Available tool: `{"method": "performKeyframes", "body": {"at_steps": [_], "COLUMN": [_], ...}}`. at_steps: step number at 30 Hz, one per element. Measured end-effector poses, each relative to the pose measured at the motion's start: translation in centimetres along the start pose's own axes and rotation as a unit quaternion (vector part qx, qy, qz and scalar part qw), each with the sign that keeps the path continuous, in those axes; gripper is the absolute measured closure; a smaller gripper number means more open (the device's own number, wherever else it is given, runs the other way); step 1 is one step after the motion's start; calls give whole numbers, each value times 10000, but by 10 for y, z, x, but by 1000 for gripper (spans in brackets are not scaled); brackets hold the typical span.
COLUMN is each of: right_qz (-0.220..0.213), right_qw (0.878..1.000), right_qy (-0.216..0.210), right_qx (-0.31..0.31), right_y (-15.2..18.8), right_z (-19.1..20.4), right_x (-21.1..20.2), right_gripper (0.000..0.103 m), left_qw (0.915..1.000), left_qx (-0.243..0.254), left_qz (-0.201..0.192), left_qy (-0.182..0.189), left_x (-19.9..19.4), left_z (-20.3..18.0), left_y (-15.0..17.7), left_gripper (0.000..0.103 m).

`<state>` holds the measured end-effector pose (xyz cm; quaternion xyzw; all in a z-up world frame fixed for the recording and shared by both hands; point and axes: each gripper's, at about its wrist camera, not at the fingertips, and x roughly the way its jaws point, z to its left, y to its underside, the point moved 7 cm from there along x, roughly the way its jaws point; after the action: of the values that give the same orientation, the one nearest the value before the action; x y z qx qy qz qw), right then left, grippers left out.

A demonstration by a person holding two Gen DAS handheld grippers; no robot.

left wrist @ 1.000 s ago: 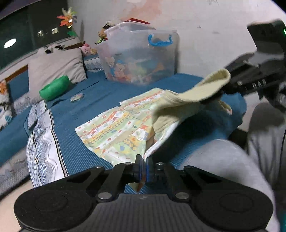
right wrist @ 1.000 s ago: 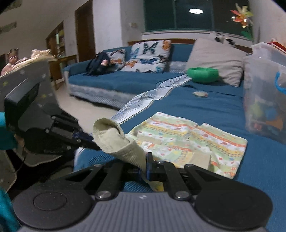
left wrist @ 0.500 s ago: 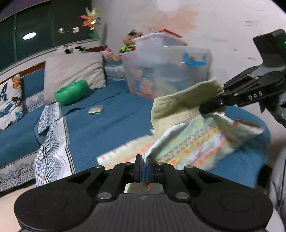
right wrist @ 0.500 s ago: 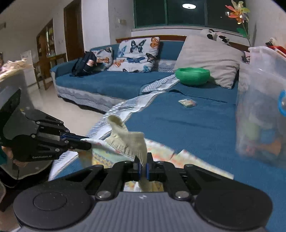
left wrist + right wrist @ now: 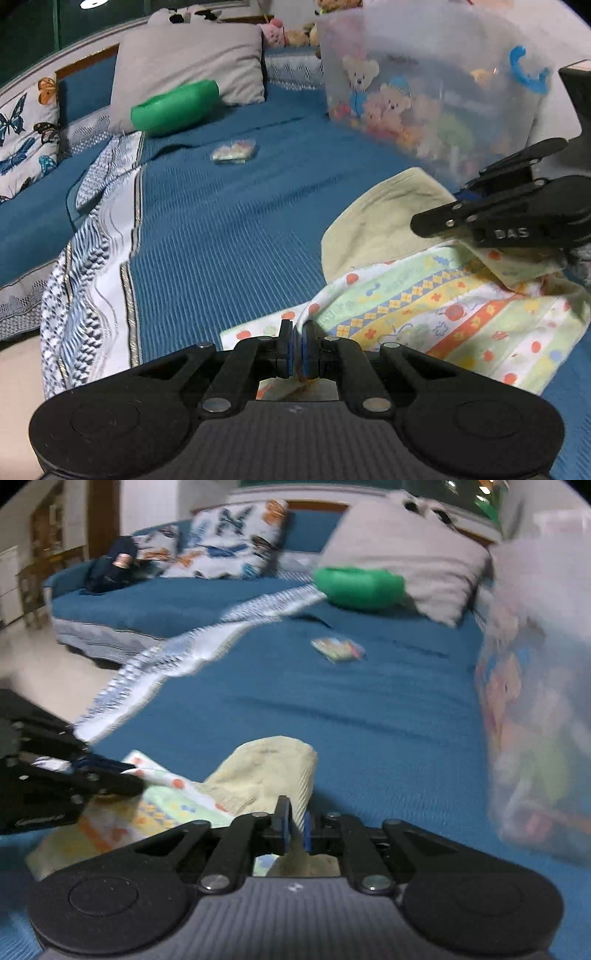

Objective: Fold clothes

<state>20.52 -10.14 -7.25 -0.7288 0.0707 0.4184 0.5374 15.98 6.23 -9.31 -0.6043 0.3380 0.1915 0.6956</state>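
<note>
Small printed cotton garment, pale green and yellow with orange stripes and a plain cream ribbed lining (image 5: 443, 310), lies on the near part of the blue ribbed bedspread (image 5: 229, 229). It is doubled over: the cream inner side is turned up at the far edge, the printed side faces up nearer the cameras.

Left gripper (image 5: 298, 349): blue pads nearly pressed together, pinching the near-left edge of the garment, with cloth visible between them.

Right gripper (image 5: 293, 825): jaws have just been opening. A narrow gap shows between the pads, the cream fabric still lies in the gap, and the pads no longer appear to press on it. Judgement: release under way on this side.

Key relation: both grippers sit at the fold's leading edge, the left at its left end and the right at its right end, each pointing downward toward the far side of the bed. The garment's long axis runs left to right between them. The edge looks laid down, or almost so; the left-wrist view shows the cream flap still humped.

Clear plastic toy bin (image 5: 424, 85) stands just beyond, on the right; judged to be no obstruction.
</note>
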Motion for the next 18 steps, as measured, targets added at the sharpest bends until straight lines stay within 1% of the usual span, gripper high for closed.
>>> {"method": "performKeyframes", "body": {"at_steps": [1,2,4,5,6,9,12,15,16,18], "right_qz": [-25,-55,-150,-233,-321,-598,-839,-889,-822,-648], "right_qw": [9999,9998,9996,9993,9988,9969,9954,9956,9961,9970], "right_qy": [92,160,218,279,347,511,459,96,-45,-181], "right_qx": [35,73,138,129,102,28,96,281,314,370], "right_y": [2,3,2,1,0,-2,8,24,32,43], "right_z": [-2,-5,-13,-17,-19,-19,-10,3,9,13], "right_x": [1,0,-11,-20,-28,-55,-80,-91,-89,-80], "right_gripper": [83,82,76,66,61,61,61,61,63,64], "left_qw": [10000,10000,9999,9998,9997,9988,9974,9964,9961,9963], "left_qx": [-17,-43,-90,-111,-131,-344,-558,-651,-672,-707], "left_qz": [-1,5,31,20,4,-19,-98,-292,-355,-388], "left_qy": [-18,-21,-78,-138,-201,-340,-454,-467,-454,-308], "left_x": [0,0,-2,-3,-4,-11,-20,-34,-39,-44], "left_z": [1,2,6,9,12,23,31,32,31,24], "left_y": [1,1,0,-1,-1,0,0,-3,-4,-5], "left_gripper": [94,92,81,73,71,72,71,71,71,71]}}
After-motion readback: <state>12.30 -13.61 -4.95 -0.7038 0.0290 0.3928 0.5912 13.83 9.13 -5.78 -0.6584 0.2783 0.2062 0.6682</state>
